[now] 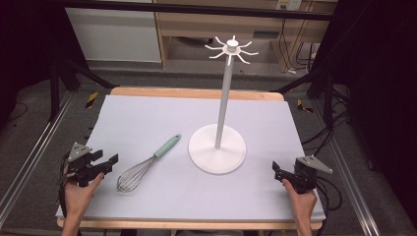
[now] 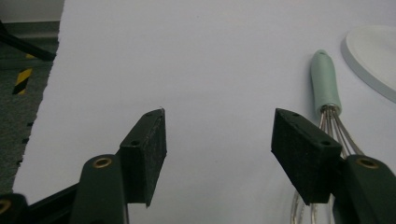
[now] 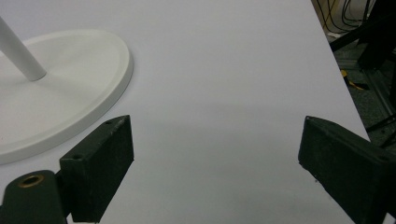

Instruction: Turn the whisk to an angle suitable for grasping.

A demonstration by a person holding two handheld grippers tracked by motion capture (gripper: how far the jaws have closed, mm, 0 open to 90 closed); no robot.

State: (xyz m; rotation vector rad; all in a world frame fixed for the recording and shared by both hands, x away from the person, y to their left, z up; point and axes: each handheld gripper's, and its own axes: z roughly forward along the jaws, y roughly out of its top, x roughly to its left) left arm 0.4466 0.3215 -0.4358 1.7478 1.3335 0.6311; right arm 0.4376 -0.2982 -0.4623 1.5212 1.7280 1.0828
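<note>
A wire whisk [image 1: 145, 164] with a mint-green handle lies on the pale mat, left of a white stand [image 1: 218, 147] with a round base, a tall pole and hooks [image 1: 231, 48] at its top. My left gripper [image 1: 109, 164] rests at the mat's left side, open and empty, a short way left of the whisk's wires. In the left gripper view the whisk [image 2: 327, 107] lies beside the right jaw, outside the gap of the left gripper [image 2: 219, 140]. My right gripper [image 1: 277, 170] sits at the right, open and empty. Ahead of the right gripper [image 3: 215, 158] to the left is the stand's base [image 3: 70, 88].
The mat [image 1: 147, 118] covers a wooden table whose edges show at front and back. Black frame rails, cables and dark floor surround the table. Wooden furniture stands behind it.
</note>
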